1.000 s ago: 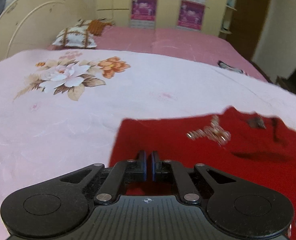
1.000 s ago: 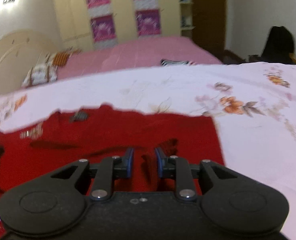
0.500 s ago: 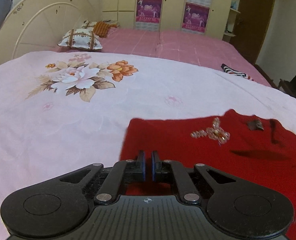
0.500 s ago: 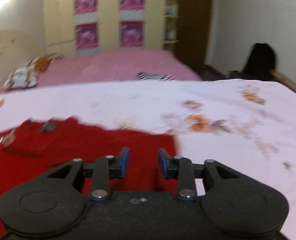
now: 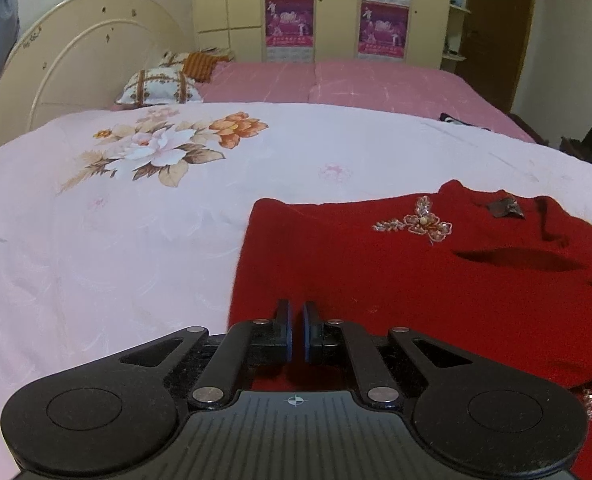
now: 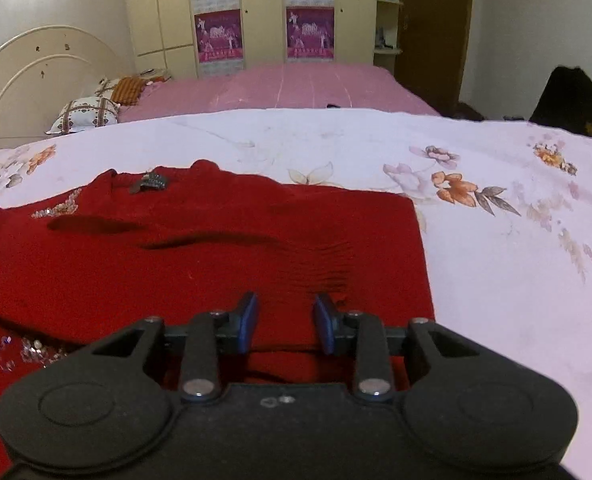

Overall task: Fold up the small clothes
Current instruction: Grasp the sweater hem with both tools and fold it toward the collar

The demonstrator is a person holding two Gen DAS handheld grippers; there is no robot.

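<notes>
A red knitted garment (image 5: 395, 276) with a beaded flower decoration (image 5: 419, 224) lies folded on the pale floral bedsheet (image 5: 116, 240). It also shows in the right wrist view (image 6: 216, 248). My left gripper (image 5: 296, 316) sits low over the garment's near left edge with its jaws almost together; I cannot see cloth between them. My right gripper (image 6: 286, 308) is open over the garment's near right part, with nothing between its fingers. A dark label (image 6: 150, 182) lies at the neckline.
A second bed with a pink cover (image 5: 355, 84) stands behind, with pillows (image 5: 156, 88) by the cream headboard (image 5: 76, 52). A wardrobe with purple posters (image 6: 264, 20) lines the back wall. A dark bag (image 6: 567, 96) sits at the far right.
The top layer of the red garment has come down flat. My right gripper has opened wider and let go of the cloth. The left gripper stays nearly closed and has lowered slightly.
</notes>
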